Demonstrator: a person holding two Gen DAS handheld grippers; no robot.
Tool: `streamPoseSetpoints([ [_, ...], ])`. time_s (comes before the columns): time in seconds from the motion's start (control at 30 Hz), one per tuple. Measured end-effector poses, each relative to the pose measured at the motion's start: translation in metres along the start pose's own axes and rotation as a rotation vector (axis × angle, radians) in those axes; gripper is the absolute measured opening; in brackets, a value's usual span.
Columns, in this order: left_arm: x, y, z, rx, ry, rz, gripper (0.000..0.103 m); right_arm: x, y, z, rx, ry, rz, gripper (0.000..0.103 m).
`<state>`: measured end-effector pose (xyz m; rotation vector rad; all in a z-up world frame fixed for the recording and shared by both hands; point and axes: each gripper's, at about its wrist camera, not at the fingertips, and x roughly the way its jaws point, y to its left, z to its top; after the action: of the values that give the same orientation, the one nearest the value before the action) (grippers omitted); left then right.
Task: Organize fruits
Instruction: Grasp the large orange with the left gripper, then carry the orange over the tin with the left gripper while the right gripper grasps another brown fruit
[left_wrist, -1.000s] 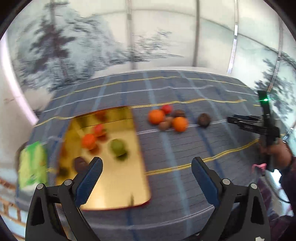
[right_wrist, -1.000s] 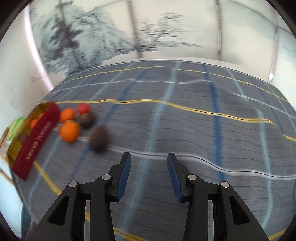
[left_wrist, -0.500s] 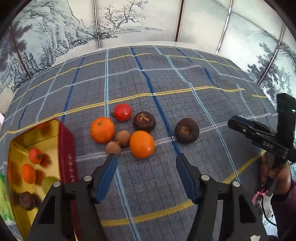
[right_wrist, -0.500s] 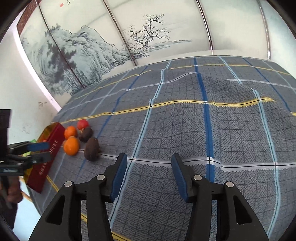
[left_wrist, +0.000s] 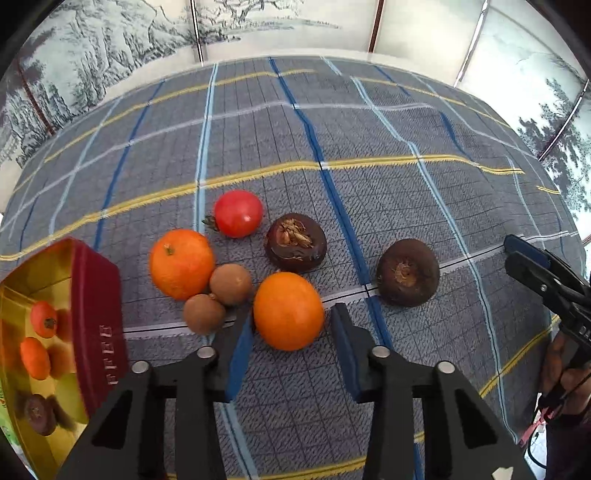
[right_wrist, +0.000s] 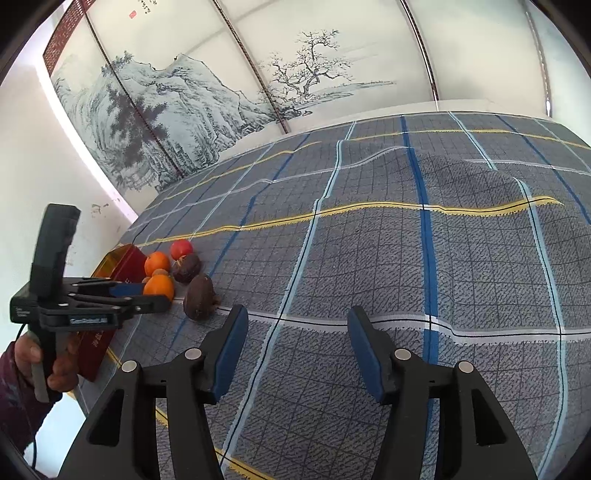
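The right gripper (right_wrist: 295, 332) is hovering over the plaid cloth (right_wrist: 406, 258), its jaws having just been opening with nothing between them. At nine o'clock a hand (right_wrist: 55, 362) is holding the left gripper (right_wrist: 147, 295) against an orange (right_wrist: 159, 287). A dark brown fruit (right_wrist: 199, 297) is lying just beside it, at ten o'clock of the right gripper.

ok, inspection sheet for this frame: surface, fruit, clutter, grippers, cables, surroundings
Surface: rumpled blue plaid cloth.
Job's things: loose group of two oranges, nearer one; tomato; two dark brown fruits; two small tan fruits. Red tin already holds several fruits.
Clutter: green packet beside the tin.
Grippers: left gripper jaws just closing around the nearer orange, pads not touching. Right gripper just opening, empty.
Cables: one below the right hand.
Surroundings: ink-landscape wall panels.
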<state>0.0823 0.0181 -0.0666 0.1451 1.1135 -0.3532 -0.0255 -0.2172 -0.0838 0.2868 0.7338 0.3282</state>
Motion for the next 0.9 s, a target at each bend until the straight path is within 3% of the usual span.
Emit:
streamPoseSetpoints([
  [0.2, -0.005, 0.0, -0.006, -0.052, -0.056, -0.022, 0.031, 0.001, -0.002, 0.001, 0.011, 0.01, 0.009, 0.059],
  [0.33, -0.03, 0.0, -0.028, -0.084, -0.095, -0.043, 0.031, 0.002, 0.001, 0.001, -0.006, 0.016, 0.006, 0.059],
  [0.43, -0.046, -0.002, -0.042, -0.091, -0.109, -0.06, 0.031, 0.007, 0.014, 0.002, -0.062, 0.051, 0.012, 0.059],
  [0.53, -0.06, -0.005, -0.053, -0.087, -0.117, -0.066, 0.031, 0.016, 0.036, 0.007, -0.112, 0.102, 0.079, 0.059],
  [0.9, -0.092, -0.005, -0.073, -0.108, -0.157, -0.092, 0.032, 0.064, 0.101, 0.017, -0.338, 0.167, 0.039, 0.059],
])
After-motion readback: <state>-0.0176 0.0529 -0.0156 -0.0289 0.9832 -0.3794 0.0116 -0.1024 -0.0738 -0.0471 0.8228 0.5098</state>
